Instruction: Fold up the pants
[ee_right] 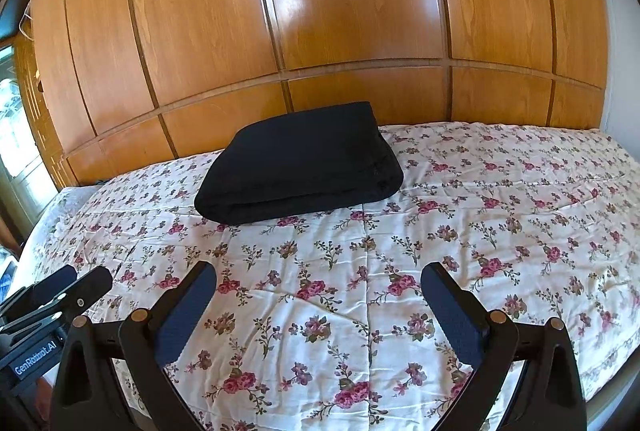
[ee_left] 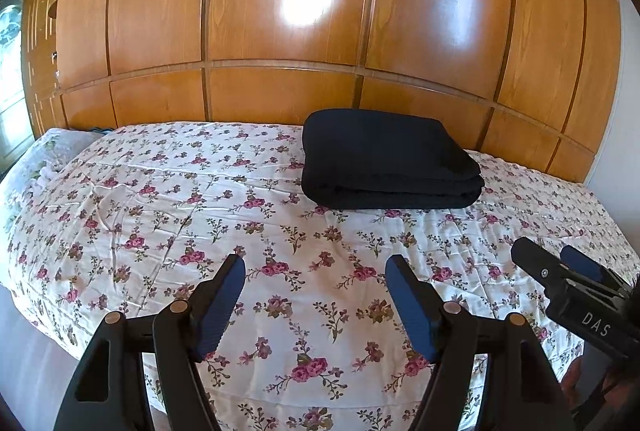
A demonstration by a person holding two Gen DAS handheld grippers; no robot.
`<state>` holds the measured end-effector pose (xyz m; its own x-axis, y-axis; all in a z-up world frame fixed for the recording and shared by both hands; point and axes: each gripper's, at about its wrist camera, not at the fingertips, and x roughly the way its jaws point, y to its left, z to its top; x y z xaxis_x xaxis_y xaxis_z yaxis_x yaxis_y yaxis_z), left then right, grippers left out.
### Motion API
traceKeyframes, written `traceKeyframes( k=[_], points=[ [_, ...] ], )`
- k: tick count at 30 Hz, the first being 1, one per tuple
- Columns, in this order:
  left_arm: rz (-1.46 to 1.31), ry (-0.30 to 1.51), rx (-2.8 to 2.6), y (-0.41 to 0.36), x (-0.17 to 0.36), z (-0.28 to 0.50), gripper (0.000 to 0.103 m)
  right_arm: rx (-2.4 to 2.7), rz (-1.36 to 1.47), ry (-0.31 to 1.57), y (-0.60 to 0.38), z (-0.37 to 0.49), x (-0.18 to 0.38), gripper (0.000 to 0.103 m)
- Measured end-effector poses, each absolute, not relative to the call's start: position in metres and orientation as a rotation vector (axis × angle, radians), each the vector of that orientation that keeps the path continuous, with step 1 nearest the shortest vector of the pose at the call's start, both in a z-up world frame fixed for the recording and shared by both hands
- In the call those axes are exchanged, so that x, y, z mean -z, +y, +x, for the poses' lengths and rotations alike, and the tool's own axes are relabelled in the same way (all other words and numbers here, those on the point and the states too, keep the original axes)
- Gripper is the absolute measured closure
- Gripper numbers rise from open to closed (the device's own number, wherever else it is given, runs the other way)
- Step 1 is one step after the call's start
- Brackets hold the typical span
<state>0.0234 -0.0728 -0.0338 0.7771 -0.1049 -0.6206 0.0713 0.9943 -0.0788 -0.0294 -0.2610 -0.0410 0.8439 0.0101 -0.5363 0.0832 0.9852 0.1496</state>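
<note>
So the bed has a white floral bedspread, little pink roses and greenish sprigs all over, a bit wrinkled with stitched seam lines running across it. Right behind it there's a big glossy wooden wardrobe, orange-brown panels split by dark vertical grooves and one horizontal rail, with bright glare spots on the doors. A window peeks in at the far left edge, and a strip of white wall at the right.
</note>
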Motion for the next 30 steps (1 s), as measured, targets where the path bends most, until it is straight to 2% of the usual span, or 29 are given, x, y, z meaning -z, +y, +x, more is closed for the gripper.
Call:
traceKeyframes(
  k=[30],
  points=[
    [-0.039,0.700,0.103,-0.0736,0.0433,0.0296,0.029,0.031,0.178,0.597,-0.2595,-0.0232,0.0484,0.000]
  ],
)
